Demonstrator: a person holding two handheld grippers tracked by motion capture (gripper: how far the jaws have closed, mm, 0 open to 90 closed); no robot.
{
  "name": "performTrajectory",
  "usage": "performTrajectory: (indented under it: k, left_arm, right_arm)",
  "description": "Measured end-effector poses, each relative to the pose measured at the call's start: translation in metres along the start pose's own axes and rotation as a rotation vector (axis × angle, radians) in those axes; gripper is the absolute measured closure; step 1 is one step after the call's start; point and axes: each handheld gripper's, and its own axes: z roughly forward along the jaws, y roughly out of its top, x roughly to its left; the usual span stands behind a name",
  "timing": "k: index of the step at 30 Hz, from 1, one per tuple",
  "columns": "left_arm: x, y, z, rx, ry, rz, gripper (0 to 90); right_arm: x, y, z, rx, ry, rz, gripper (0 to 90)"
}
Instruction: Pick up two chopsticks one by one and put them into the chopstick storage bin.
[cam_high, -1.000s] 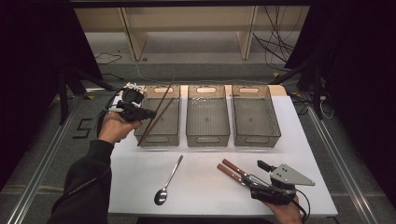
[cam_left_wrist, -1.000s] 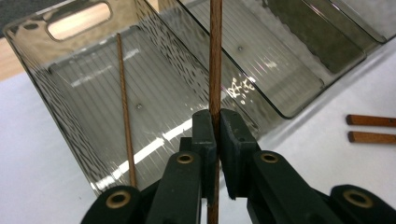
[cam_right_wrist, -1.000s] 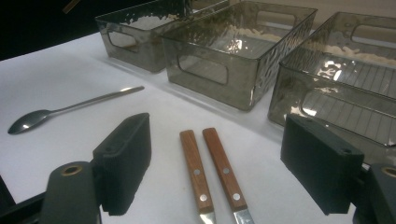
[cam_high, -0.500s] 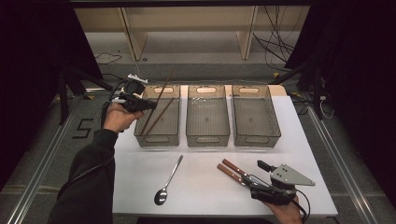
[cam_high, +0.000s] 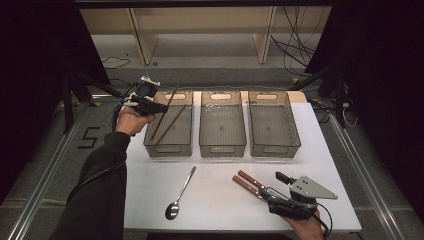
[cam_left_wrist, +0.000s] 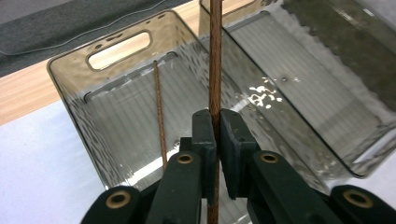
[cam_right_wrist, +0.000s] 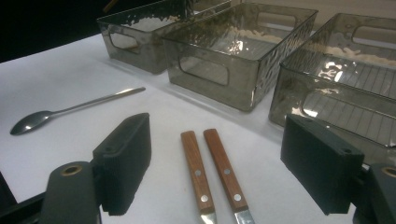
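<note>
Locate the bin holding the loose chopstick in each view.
High view: leftmost bin, beside the left claw.
Left gripper view: centre-left, behind the claw.
Right gripper view: top left, farthest back.
Shared landmark: the middle bin adjoining it.

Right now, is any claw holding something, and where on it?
The left claw pinches a brown chopstick partway along its length. The right claw holds nothing.

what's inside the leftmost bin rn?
The leftmost bin holds one brown chopstick leaning on its far wall. A second chopstick is pinched in the left claw above it; its lower end is hidden behind the claw. Nothing else visible through the tinted walls.
</note>
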Motion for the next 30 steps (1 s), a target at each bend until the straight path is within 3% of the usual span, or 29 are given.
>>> performTrajectory:
  k: [14, 30]
  left_arm:
    - [0.008, -0.017, 0.018, 0.01, 0.026, -0.013, 84.3]
    - [0.004, -0.028, 0.031, 0.056, 0.03, -0.013, 84.2]
  right_arm:
    - [0.001, 0.0, 0.0, 0.003, 0.002, -0.001, 25.1]
    - [0.001, 0.0, 0.0, 0.003, 0.0, -0.001, 25.1]
